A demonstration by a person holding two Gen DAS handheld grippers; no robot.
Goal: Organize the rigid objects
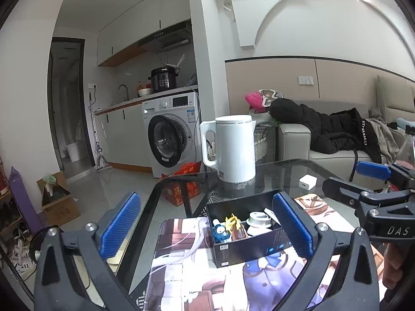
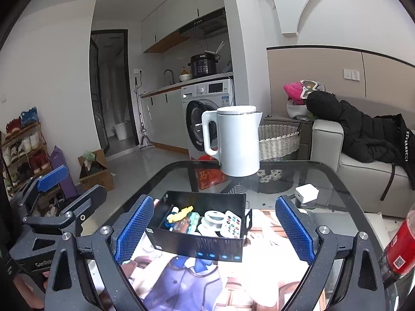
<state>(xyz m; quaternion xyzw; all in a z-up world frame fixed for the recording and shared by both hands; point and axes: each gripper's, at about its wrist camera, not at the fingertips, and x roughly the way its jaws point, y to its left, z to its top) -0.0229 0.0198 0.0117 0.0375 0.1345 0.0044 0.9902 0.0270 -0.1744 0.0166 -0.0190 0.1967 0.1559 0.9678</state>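
A black open box (image 1: 249, 243) (image 2: 197, 241) sits on a printed mat (image 1: 197, 280) (image 2: 181, 280) on the glass table. It holds small items: a yellow toy (image 1: 232, 221) (image 2: 182, 211), a blue-white item (image 1: 220, 232), a white round case (image 1: 258, 220) (image 2: 214, 217) and a white remote with coloured buttons (image 2: 232, 224). My left gripper (image 1: 207, 226) is open and empty, in front of the box. My right gripper (image 2: 215, 230) is open and empty, its fingers either side of the box. Each gripper shows in the other's view: the right one (image 1: 368, 184), the left one (image 2: 67, 184).
A white kettle (image 1: 234, 147) (image 2: 236, 140) stands at the table's far edge. A white charger (image 1: 308, 182) (image 2: 307, 193) lies on the glass to the right. A red-labelled bottle (image 2: 400, 248) stands at the right edge. A sofa, washing machine and cardboard boxes lie beyond.
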